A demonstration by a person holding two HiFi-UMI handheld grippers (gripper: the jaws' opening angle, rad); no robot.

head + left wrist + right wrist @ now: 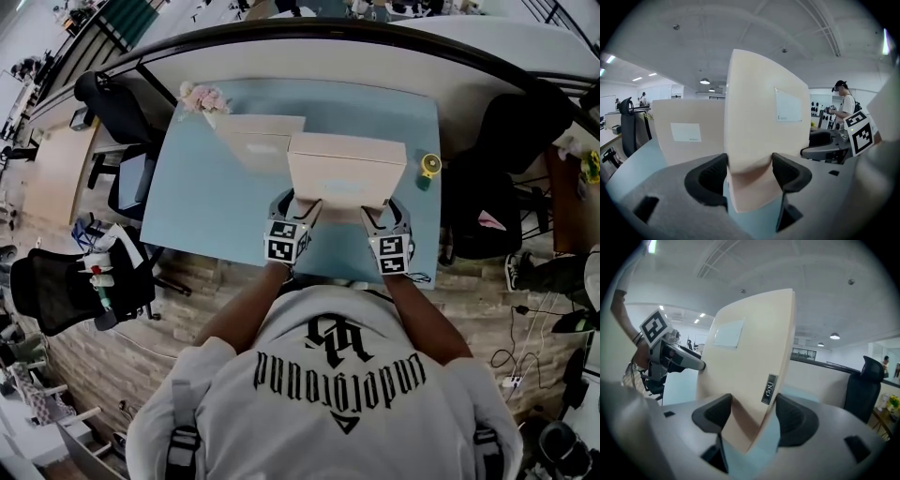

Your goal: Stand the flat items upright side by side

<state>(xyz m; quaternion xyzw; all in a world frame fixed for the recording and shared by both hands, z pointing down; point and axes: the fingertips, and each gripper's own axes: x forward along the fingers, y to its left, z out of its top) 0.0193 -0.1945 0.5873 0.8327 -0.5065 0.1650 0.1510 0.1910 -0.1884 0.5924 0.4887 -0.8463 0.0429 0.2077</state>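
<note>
Left gripper (pixel 749 168) and right gripper (pixel 751 412) each clamp a near corner of the beige box (pixel 345 165), jaws wide. Box hangs over the blue table's (pixel 199 217) near side; second box (pixel 257 141) stands farther back on it.

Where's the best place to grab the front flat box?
Its thin near edge, one gripper at each end, coming from the person's side. The front box is wide but slim enough for jaws; the left gripper and right gripper pinch it there.
</note>
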